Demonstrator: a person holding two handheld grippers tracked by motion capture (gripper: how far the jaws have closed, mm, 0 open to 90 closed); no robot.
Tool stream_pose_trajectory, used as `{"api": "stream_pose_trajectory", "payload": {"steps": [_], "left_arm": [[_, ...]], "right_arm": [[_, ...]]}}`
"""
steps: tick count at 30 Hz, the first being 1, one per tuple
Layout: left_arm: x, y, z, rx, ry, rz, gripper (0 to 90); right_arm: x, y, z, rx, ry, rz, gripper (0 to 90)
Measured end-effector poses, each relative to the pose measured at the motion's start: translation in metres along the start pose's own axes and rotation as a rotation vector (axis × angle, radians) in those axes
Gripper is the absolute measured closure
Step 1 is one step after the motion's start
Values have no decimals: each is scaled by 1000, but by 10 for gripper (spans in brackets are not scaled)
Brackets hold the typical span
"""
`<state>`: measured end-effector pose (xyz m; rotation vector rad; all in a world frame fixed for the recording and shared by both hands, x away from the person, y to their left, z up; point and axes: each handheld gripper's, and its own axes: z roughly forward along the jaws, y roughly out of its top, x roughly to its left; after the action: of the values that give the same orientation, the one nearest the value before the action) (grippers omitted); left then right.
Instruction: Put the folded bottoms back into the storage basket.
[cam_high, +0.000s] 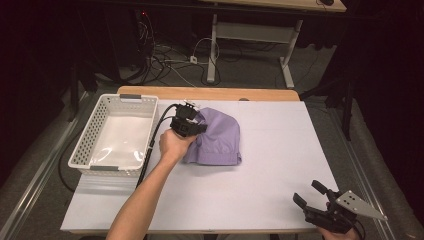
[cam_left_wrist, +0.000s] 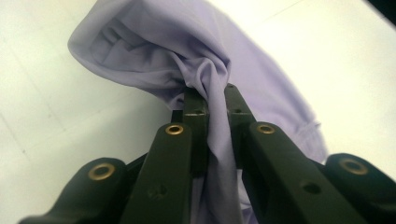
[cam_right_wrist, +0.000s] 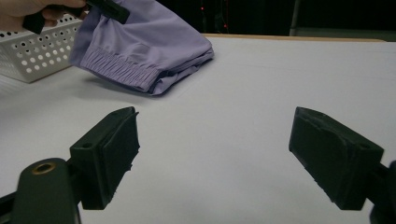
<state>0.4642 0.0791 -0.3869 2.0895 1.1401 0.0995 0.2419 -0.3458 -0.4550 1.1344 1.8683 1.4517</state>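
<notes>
- Fingers (cam_left_wrist: 196, 105) of the left gripper (cam_high: 187, 125) are pinching a bunch of the purple garment (cam_high: 217, 137), its far edge lifting off the table (cam_high: 280, 165).
- Basket (cam_high: 87, 137) is sitting just left of that hand, so probably a short carry.
- Right gripper (cam_right_wrist: 215, 154) is hanging wide open, well apart from the cloth.

Count on the white table (cam_high: 260, 190): one lilac garment (cam_high: 220, 142), one white perforated basket (cam_high: 100, 132). Two handheld grippers: the left gripper (cam_high: 192, 125) and the right gripper (cam_high: 312, 196). One bare forearm and hand (cam_high: 172, 146) at the left gripper; behind the table, one desk frame (cam_high: 250, 35) and one tangle of floor cables (cam_high: 170, 57).
</notes>
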Motion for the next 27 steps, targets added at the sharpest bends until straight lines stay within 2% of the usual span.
{"api": "stream_pose_trajectory", "payload": {"steps": [7, 14, 20, 24, 27], "left_arm": [[-8, 8, -17, -36, -26, 28, 814], [-12, 12, -45, -81, -58, 49, 815], [-12, 14, -66, -115, -74, 62, 814], [-12, 14, -75, -120, -75, 65, 815], [-14, 13, -85, -127, -76, 82, 815]], "right_arm": [[0, 0, 0, 0, 0, 1, 167], [0, 0, -1, -1, -5, -1, 167], [0, 0, 0, 3, -2, -3, 167], [0, 0, 0, 4, -2, -9, 167], [0, 0, -1, 5, -4, -8, 167]]}}
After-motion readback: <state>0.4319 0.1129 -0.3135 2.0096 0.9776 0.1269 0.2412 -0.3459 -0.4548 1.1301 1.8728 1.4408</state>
